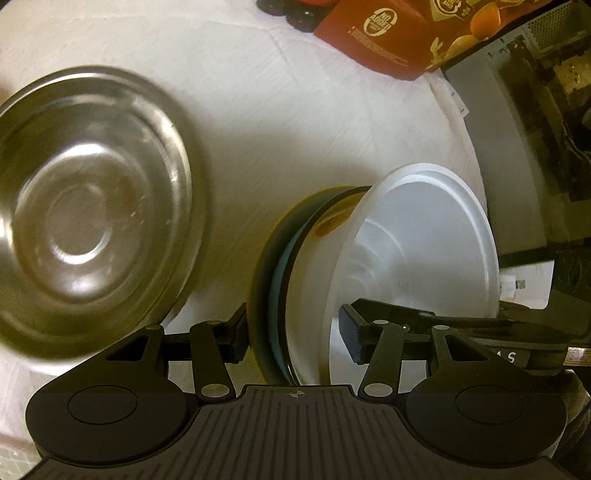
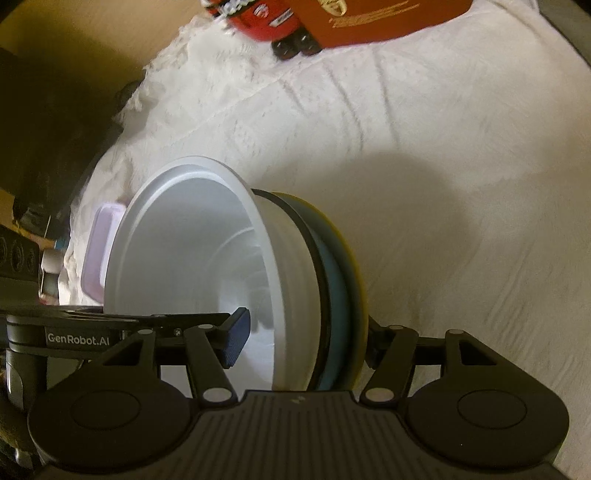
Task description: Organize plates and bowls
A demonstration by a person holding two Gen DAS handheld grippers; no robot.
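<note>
A stack of a white bowl [image 1: 417,243] on a blue and a yellow plate [image 1: 277,273] is held on edge above a white cloth. My left gripper [image 1: 295,338] is shut on the stack's rim, one finger inside the bowl, one behind the yellow plate. My right gripper [image 2: 303,341] is shut on the same stack [image 2: 192,251] from the other side, one pad [image 2: 234,341] inside the bowl, the other behind the yellow plate [image 2: 356,266]. A steel plate [image 1: 85,206] lies on the cloth to the left.
A red carton [image 1: 388,33] and a red toy vehicle with black wheels [image 2: 266,18] lie at the far end of the cloth. A lilac container [image 2: 98,251] sits behind the bowl. Dark furniture [image 1: 535,147] borders the right side.
</note>
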